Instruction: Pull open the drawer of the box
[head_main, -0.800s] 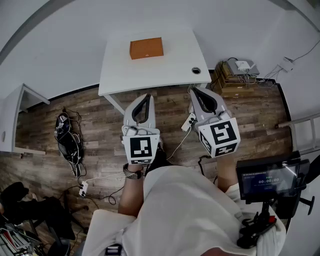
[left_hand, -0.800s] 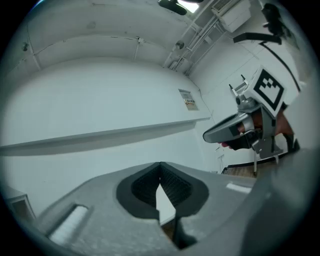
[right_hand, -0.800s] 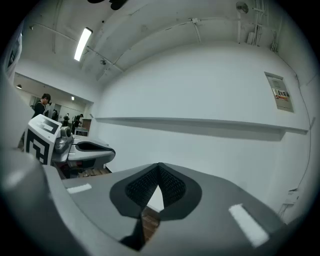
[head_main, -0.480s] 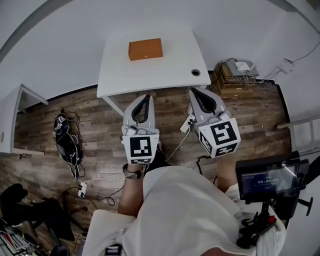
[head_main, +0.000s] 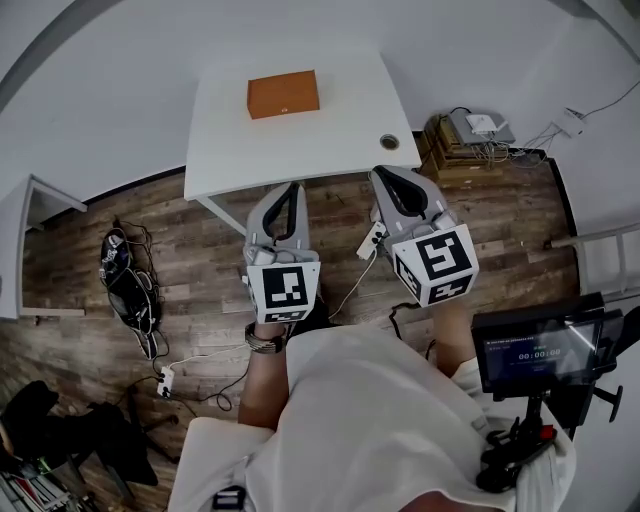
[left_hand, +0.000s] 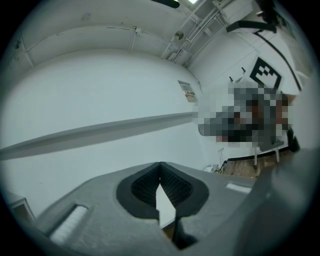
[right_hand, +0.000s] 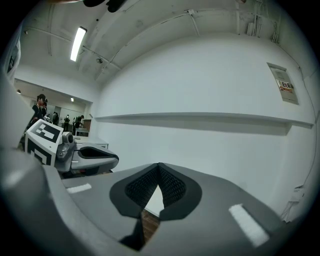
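An orange box (head_main: 283, 94) lies on the far part of a white table (head_main: 300, 140), seen in the head view only. Its drawer front cannot be made out from here. My left gripper (head_main: 293, 188) is held level over the wooden floor, its tips just short of the table's near edge. Its jaws are shut, tips touching, with nothing between them (left_hand: 160, 164). My right gripper (head_main: 379, 173) is beside it at the table's front right corner, also shut and empty (right_hand: 159, 165). Both are well short of the box.
A round cable hole (head_main: 389, 142) sits in the table's near right corner. A cardboard box with devices (head_main: 468, 140) stands on the floor to the right. Cables and a dark bundle (head_main: 128, 285) lie at the left. A screen on a stand (head_main: 535, 350) is at my right.
Both grippers have edged slightly towards the table's near edge, and the box and table have shifted a little left in the view. The jaws have stayed shut.
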